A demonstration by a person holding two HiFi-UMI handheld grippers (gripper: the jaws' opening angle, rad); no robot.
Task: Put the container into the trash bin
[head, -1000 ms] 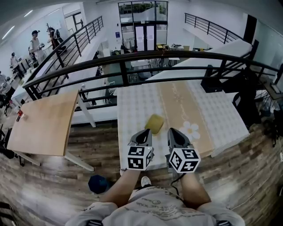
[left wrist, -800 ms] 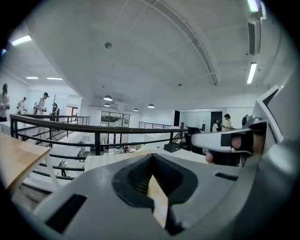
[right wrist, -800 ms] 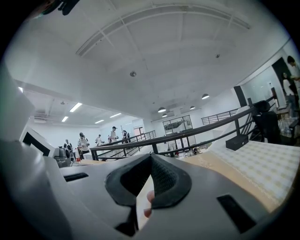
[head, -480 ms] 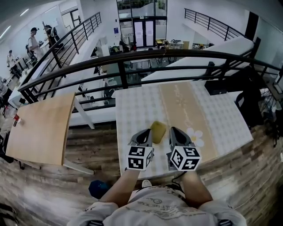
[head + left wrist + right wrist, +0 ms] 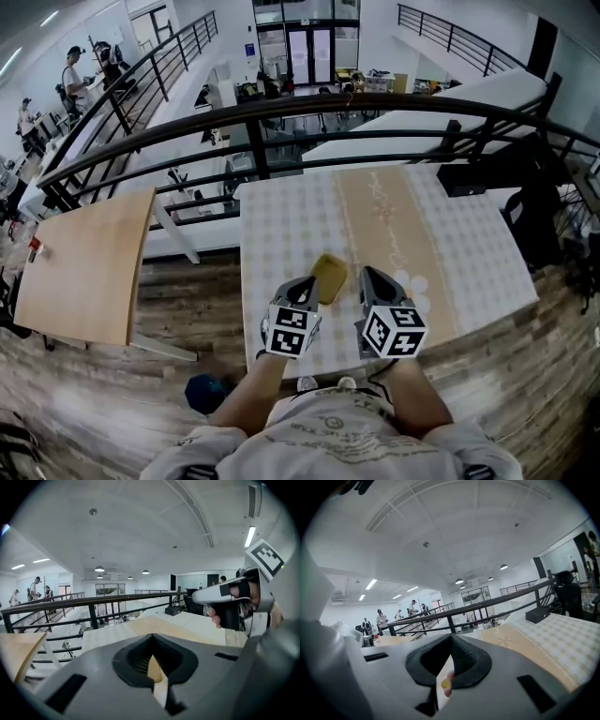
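A flat yellow container (image 5: 328, 277) lies on the near part of a table (image 5: 281, 225) with a checked cloth and a tan runner. Both grippers hover over the table's near edge. My left gripper (image 5: 306, 283) is just left of the container, its jaws together with nothing in them (image 5: 152, 660). My right gripper (image 5: 367, 275) is a little to the container's right, jaws also together and empty (image 5: 450, 660). In the left gripper view a hand holds the right gripper (image 5: 197, 597) at the right edge. No gripper touches the container.
A dark blue round object (image 5: 204, 392) sits on the wooden floor left of my legs. A bare wooden table (image 5: 84, 267) stands to the left. A black railing (image 5: 281, 108) runs behind both tables. People stand far off at the upper left.
Both grippers have come forward and lower over the table's near edge. The container now lies closer, just ahead of the gap between them. Jaws stay together.
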